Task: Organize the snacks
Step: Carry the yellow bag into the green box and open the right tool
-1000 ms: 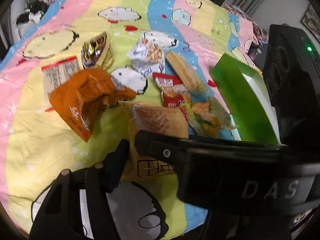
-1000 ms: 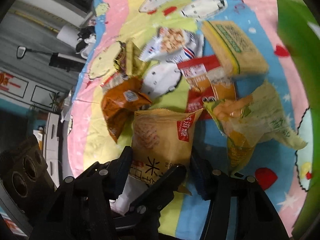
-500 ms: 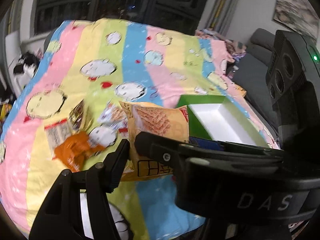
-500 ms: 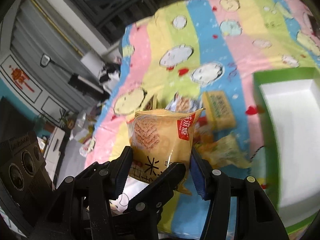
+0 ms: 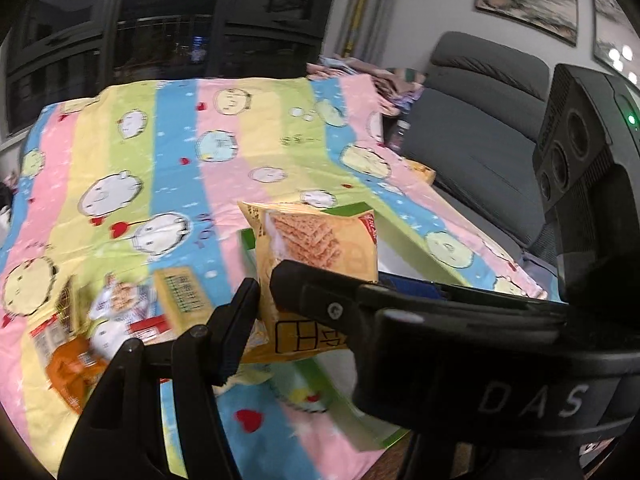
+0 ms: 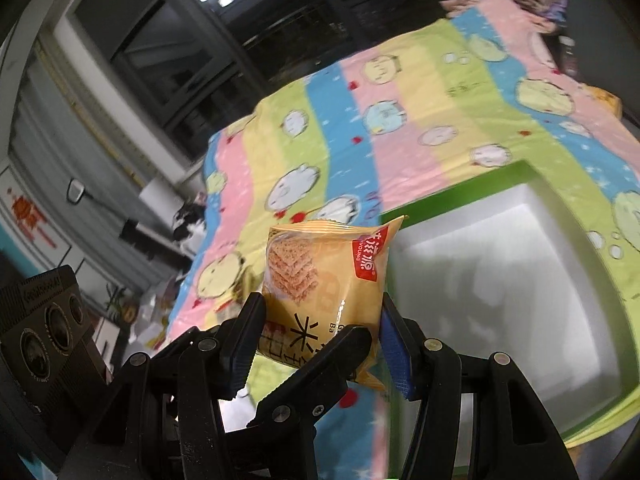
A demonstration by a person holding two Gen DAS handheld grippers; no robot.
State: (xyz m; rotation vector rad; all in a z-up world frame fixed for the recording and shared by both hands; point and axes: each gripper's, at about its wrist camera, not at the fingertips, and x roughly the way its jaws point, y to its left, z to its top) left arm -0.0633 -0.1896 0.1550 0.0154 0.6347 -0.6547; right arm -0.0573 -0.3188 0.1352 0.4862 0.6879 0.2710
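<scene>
A yellow rice-cracker snack bag is held upright in the air by both grippers. My right gripper is shut on its lower sides. My left gripper is shut on its lower part, and the bag fills the middle of the left wrist view. A green box with a white empty inside lies on the bed just right of the bag; in the left wrist view its green rim shows behind the bag. Other snack packets lie on the blanket at lower left.
A striped cartoon blanket covers the bed. A grey sofa stands at the right. An orange packet and a yellow cracker pack lie in the pile. Dark windows are behind the bed. The right gripper's body fills the right side.
Both grippers have lifted the yellow bag off the blanket and carried it right, toward the green box. The snack pile has dropped to the lower left.
</scene>
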